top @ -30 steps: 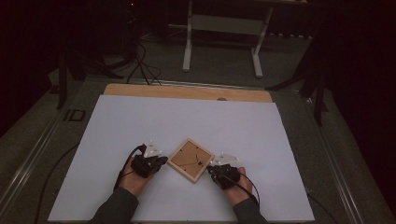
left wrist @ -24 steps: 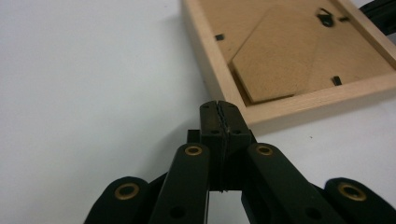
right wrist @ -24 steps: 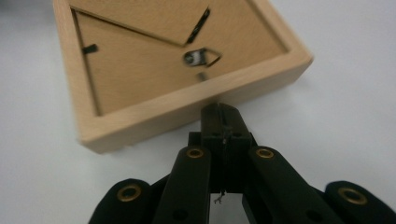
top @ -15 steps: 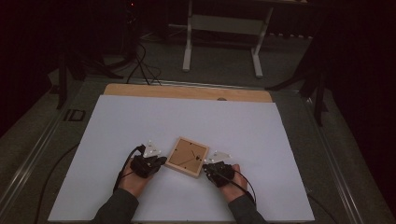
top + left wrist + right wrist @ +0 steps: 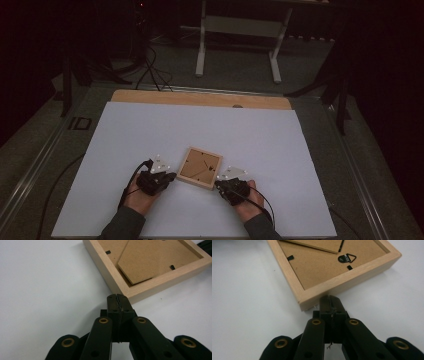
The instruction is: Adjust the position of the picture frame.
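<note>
- A wooden picture frame [image 5: 200, 167] lay face down on the white table top [image 5: 280, 150], a little nearer to the person than the middle of it, and it was turned so that its corners pointed at the table edges.
- Its brown backing board [image 5: 322, 267] faced up, and on this board a folding stand [image 5: 152, 258], a small metal hanging ring [image 5: 347, 258] and some black holding clips [image 5: 290, 257] could be seen.
- The left gripper [image 5: 169, 176] was at the left side of the frame. Its jaws were pressed together with nothing between them, and in the left gripper view [image 5: 117, 297] the tip was touching, or almost touching, the outer wall of the frame close to one corner.
- The right gripper [image 5: 219, 184] was at the other side, by the near right corner of the frame. Its jaws also were together and held nothing. In the right gripper view [image 5: 329, 298] the tip stood just against the lower edge of the frame, beside the corner.
- So the frame was between the two closed tips, flat on the table, and neither gripper clamped it.
- The person's hands [image 5: 142, 197] rested low over the table near its front edge, and a black cable [image 5: 131, 177] trailed from the left gripper.
- Behind the white top there was a strip of bare wood [image 5: 200, 98], and further back a dark floor with the legs of a white stand [image 5: 201, 45].
</note>
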Demonstrator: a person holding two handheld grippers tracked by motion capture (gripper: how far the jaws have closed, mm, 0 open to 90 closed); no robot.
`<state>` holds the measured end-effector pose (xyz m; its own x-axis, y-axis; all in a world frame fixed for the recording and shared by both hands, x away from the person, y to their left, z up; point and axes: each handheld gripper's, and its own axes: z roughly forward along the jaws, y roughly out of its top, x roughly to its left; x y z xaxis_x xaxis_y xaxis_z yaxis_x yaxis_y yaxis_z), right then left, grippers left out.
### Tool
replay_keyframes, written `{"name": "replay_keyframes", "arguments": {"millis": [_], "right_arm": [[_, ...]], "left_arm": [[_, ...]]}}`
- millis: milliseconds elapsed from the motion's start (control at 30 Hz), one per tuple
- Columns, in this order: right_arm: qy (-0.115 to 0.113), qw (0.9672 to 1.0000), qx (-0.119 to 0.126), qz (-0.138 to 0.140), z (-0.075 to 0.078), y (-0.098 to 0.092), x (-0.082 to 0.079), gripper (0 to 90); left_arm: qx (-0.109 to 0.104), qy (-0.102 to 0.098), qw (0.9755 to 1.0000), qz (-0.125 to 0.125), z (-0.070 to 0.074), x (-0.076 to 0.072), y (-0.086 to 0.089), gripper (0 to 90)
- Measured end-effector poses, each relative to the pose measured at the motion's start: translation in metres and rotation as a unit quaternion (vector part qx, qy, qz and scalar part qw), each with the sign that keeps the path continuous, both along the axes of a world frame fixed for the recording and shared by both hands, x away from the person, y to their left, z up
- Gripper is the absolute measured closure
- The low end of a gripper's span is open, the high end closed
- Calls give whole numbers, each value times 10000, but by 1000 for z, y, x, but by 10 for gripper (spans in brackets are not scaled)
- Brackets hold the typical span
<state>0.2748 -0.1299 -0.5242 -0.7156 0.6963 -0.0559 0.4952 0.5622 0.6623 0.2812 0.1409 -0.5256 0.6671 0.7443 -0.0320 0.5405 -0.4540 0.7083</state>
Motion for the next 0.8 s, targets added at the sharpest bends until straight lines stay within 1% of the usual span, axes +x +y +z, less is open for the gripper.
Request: {"name": "replay_keyframes", "arguments": {"millis": [167, 467, 800], "right_arm": [[-10, 10000, 19, -82, 0, 0, 5, 899], [-26, 9998, 55, -185, -1, 1, 12, 899], [-19, 9995, 108, -284, -2, 1, 18, 899]], "left_arm": [[-38, 10, 10000, 19, 0, -1, 0, 898], [-9, -39, 10000, 39, -1, -1, -1, 898], [-9, -37, 10000, 56, -1, -1, -2, 898]]}}
